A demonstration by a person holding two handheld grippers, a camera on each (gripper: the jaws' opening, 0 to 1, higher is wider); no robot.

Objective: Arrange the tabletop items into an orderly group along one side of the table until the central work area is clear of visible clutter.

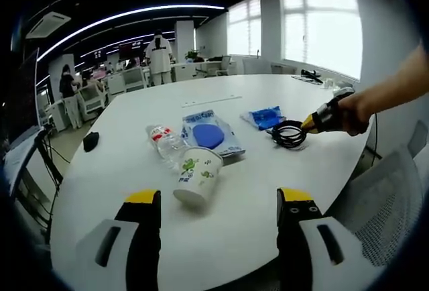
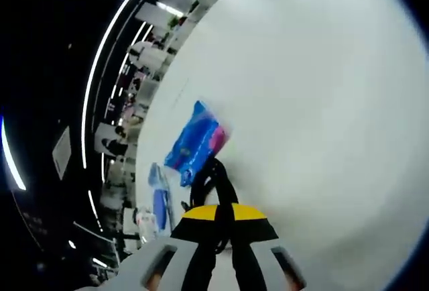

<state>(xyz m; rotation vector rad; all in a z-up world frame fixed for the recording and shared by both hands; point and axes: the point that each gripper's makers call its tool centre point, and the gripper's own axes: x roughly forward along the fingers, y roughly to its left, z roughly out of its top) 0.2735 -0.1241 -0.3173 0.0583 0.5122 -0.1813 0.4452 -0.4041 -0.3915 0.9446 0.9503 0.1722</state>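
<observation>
A white paper cup (image 1: 197, 177) with green print lies on its side near the table's front, between and just beyond my open left gripper (image 1: 218, 200). Behind it lie a clear plastic bottle (image 1: 165, 141) and a blue-and-white packet (image 1: 212, 134). Further right sits a small blue packet (image 1: 265, 117). My right gripper (image 1: 311, 123), coming in from the right, is shut on a coiled black cable (image 1: 289, 133). In the right gripper view the black cable (image 2: 213, 182) sits pinched at the gripper (image 2: 224, 214) tips, with the blue packet (image 2: 196, 141) just beyond it.
A black object (image 1: 90, 141) lies at the white table's (image 1: 228, 237) left edge. A mesh chair (image 1: 385, 204) stands at the near right. Desks, chairs and two people fill the office behind. A second blue packet (image 2: 159, 200) and the bottle (image 2: 142, 222) appear at the right gripper view's lower left.
</observation>
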